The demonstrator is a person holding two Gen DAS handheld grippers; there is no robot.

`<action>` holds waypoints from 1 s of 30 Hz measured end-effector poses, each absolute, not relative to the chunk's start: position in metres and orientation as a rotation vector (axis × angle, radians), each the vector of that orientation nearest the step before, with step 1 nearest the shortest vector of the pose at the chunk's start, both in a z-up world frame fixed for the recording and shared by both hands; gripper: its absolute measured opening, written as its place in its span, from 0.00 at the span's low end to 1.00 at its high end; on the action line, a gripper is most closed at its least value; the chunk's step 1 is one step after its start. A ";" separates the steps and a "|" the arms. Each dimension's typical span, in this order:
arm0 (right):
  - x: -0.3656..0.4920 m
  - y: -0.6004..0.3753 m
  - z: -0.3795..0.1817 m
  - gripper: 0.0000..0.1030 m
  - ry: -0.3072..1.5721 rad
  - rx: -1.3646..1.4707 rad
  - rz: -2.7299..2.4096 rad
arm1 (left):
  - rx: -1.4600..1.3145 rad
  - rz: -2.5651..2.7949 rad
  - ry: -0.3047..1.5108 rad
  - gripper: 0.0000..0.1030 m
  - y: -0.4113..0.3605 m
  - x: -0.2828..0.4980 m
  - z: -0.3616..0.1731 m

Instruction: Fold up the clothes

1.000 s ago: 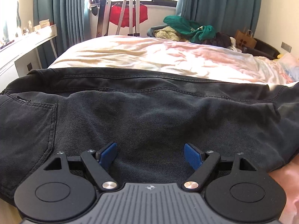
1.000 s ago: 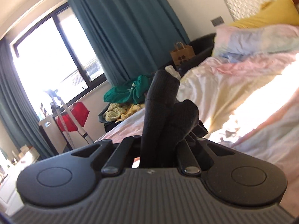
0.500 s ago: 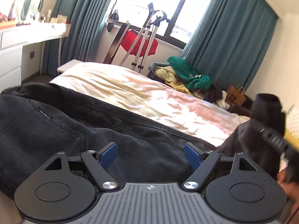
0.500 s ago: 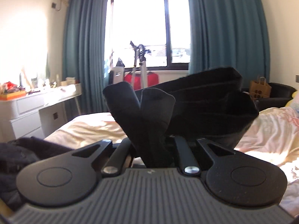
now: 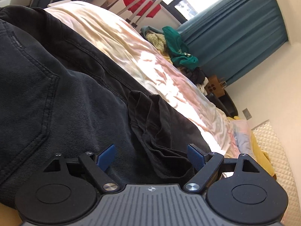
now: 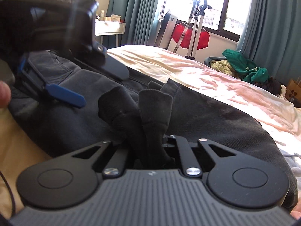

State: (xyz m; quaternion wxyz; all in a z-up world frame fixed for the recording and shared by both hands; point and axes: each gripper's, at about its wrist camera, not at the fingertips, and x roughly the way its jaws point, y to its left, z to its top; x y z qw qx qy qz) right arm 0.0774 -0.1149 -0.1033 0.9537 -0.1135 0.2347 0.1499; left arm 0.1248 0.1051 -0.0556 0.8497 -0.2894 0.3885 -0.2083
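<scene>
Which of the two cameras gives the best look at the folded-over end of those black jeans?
The left wrist view: the folded end of the black jeans lies unobstructed ahead of the open left gripper. In the right wrist view the right gripper clamps that fabric, hiding most of it.

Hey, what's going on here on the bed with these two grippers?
A person is folding dark grey denim jeans on a bed with a pale pink and cream cover. The right gripper is shut on a bunch of the jeans' fabric, held over the rest of the jeans. The left gripper is open just above the denim, holding nothing.
</scene>
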 end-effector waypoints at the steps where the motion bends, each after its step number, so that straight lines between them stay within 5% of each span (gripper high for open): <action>1: 0.078 -0.114 -0.103 0.10 0.479 -0.230 0.304 | -0.598 -0.470 0.839 0.82 0.099 0.129 -0.057; 7: 0.061 -0.087 -0.117 0.12 0.417 -0.543 0.277 | -0.613 -0.561 0.949 0.82 0.082 0.162 -0.072; 18: 0.066 -0.087 -0.097 0.13 0.388 -0.522 0.257 | -0.604 -0.631 1.010 0.74 0.059 0.229 -0.094; 21: 0.065 -0.079 -0.097 0.14 0.361 -0.586 0.246 | -0.561 -0.641 1.019 0.57 0.051 0.243 -0.100; 25: 0.077 -0.074 -0.104 0.14 0.400 -0.594 0.264 | -0.593 -0.584 1.008 0.21 0.052 0.254 -0.110; 27: 0.080 -0.069 -0.107 0.15 0.402 -0.612 0.269 | -0.586 -0.580 0.980 0.18 0.053 0.253 -0.106; 30: 0.078 -0.060 -0.110 0.29 0.374 -0.669 0.289 | -0.555 -0.573 0.911 0.17 0.057 0.253 -0.091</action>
